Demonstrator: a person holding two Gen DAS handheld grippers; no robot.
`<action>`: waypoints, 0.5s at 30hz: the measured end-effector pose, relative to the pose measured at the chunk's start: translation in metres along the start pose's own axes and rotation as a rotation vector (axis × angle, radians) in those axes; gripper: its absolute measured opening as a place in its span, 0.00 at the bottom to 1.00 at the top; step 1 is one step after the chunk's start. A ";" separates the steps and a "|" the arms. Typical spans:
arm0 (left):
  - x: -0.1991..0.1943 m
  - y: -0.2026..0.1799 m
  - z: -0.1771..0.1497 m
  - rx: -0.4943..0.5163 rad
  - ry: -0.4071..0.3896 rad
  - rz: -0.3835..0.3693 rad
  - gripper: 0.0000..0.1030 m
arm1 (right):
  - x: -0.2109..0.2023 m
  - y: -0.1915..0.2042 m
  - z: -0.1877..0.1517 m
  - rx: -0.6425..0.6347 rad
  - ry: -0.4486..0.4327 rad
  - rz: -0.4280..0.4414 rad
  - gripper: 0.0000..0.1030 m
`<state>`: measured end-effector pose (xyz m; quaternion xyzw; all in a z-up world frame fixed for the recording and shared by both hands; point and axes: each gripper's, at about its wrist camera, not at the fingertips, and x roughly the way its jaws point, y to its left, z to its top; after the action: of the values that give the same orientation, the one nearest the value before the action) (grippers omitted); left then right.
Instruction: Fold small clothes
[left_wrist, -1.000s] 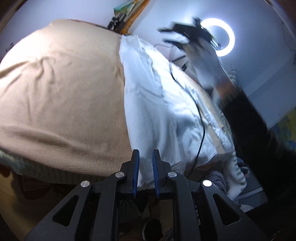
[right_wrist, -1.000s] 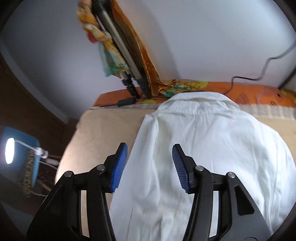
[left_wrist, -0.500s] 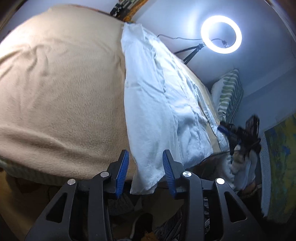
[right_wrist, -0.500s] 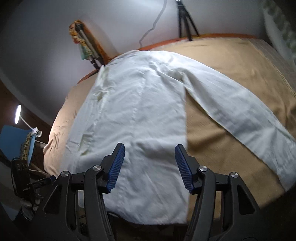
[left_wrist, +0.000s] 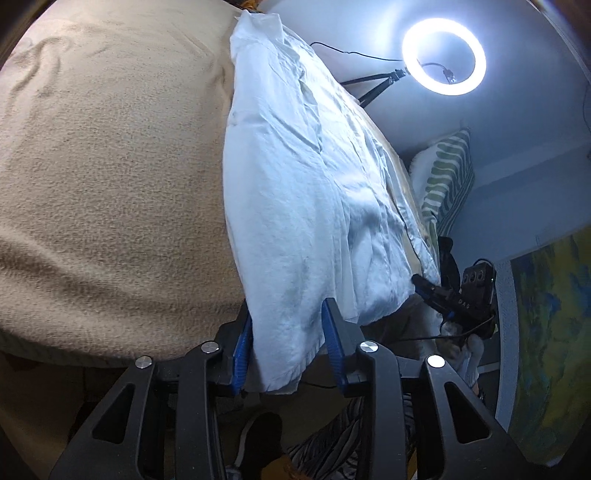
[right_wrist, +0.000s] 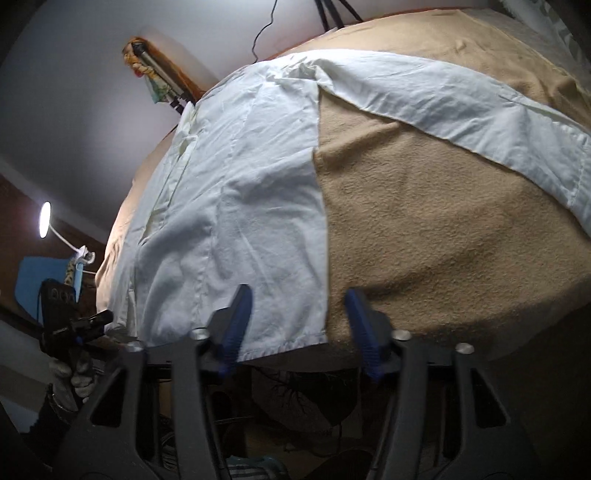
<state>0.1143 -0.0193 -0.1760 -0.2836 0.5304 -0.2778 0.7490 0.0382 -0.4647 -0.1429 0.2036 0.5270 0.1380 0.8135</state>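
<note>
Since the earlier frame, the right gripper had swung from the collar end down to the hem of the white shirt lying flat on the tan blanket, its jaws closing in but not yet clamped. The left gripper had narrowed around the opposite hem corner, pads apparently not pressing. Thin, limp and light, the shirt would likely sag and crease, so the hem corners looked the best hold.
</note>
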 end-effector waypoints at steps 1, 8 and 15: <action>0.002 0.000 0.000 -0.004 0.010 -0.009 0.10 | 0.002 0.001 0.000 -0.003 0.007 0.008 0.07; -0.017 -0.013 0.002 -0.026 -0.029 -0.059 0.07 | -0.037 0.009 0.010 0.056 -0.081 0.151 0.02; -0.001 -0.003 -0.012 0.016 0.016 0.078 0.07 | -0.013 -0.008 -0.003 0.072 -0.021 -0.019 0.02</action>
<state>0.1026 -0.0224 -0.1768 -0.2545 0.5448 -0.2549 0.7573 0.0306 -0.4770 -0.1374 0.2291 0.5248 0.1090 0.8125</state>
